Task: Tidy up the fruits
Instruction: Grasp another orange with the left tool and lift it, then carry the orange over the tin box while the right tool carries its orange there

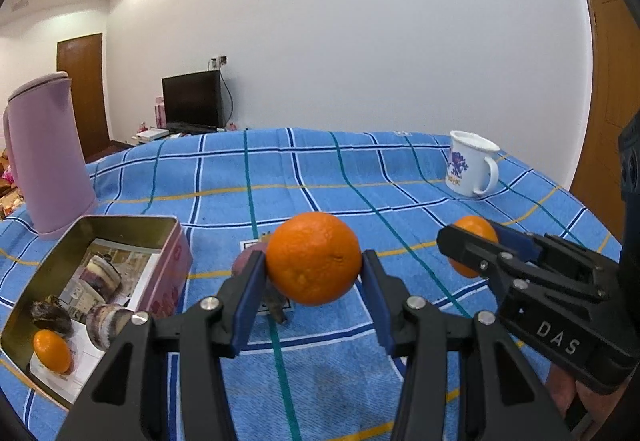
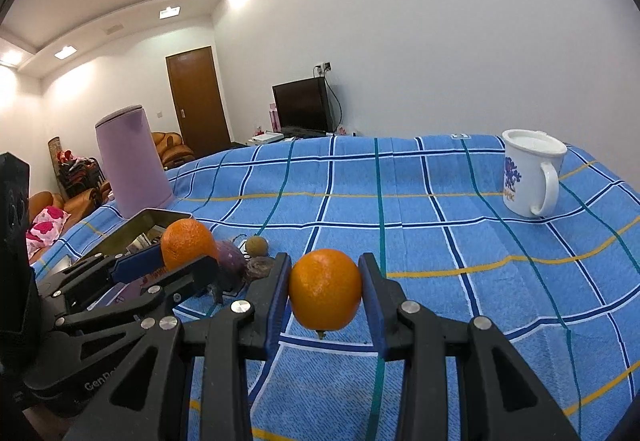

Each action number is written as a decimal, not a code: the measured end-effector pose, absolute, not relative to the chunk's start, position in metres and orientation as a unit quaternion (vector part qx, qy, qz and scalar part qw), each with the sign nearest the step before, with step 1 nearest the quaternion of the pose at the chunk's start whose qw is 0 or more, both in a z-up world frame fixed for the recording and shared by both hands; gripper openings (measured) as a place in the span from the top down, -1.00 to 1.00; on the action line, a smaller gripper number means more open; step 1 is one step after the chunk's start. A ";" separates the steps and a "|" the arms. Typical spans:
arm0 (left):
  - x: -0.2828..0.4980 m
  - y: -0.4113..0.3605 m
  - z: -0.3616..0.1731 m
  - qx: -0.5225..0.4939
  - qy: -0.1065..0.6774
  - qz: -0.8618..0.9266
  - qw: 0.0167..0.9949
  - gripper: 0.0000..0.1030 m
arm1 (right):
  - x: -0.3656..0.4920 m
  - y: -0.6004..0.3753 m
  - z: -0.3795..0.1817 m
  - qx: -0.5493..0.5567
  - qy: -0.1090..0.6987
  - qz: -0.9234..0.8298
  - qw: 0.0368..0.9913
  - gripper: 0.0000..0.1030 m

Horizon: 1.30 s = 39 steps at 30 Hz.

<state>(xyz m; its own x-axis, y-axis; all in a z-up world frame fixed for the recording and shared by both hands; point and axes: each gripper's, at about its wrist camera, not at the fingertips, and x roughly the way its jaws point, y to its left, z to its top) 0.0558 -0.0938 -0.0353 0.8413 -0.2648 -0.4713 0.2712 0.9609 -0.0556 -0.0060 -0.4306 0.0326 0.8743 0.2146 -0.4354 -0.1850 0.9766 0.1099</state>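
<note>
A pink jug (image 1: 48,157) is seen standing at the far left on the blue checked cloth (image 1: 328,181) that covers the desk. Just in front of it an open tin box (image 1: 176,241) is placed, with a small orange (image 1: 52,351) and several dark, striped fruits (image 1: 104,317) lying inside on a printed sheet. Right of the tin, a large orange (image 1: 314,258) is clamped between the blue pads of the left gripper (image 1: 314,281); the jaws are held partly apart by the fruit, which is raised above the cloth. A purple fruit (image 1: 244,261) is partly hidden behind that orange, beside the left pad. In the right wrist view more small fruits are shown on the cloth by the tin: a round brownish one (image 2: 256,245) and a dark wrinkled one (image 2: 260,267). Further right, a smaller orange (image 2: 325,289) is gripped by the right gripper (image 2: 325,295), jaws closed tight on its sides, stem end down, clear of the cloth. The two grippers are held side by side, near each other but apart. At the far right a white mug (image 1: 472,165) with a blue print is set upright, handle to the right, well apart from the fruits.
</note>
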 end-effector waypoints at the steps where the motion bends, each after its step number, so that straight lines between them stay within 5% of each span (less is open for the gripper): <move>1: 0.055 -0.094 -0.035 0.007 0.243 -0.139 0.960 0.03 | -0.007 -0.431 0.033 0.032 0.226 0.103 0.968 0.29; 39: 0.041 -0.068 -0.028 0.013 0.199 -0.098 0.975 0.03 | -0.024 -0.408 0.041 0.009 0.171 0.125 0.977 0.29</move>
<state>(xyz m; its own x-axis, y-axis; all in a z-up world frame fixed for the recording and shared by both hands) 0.0410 -0.0683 -0.0279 0.9019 -0.1861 -0.3898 0.1964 0.9804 -0.0138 -0.0245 -0.4080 0.0411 0.9103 0.2476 -0.3318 -0.2416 0.9685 0.0599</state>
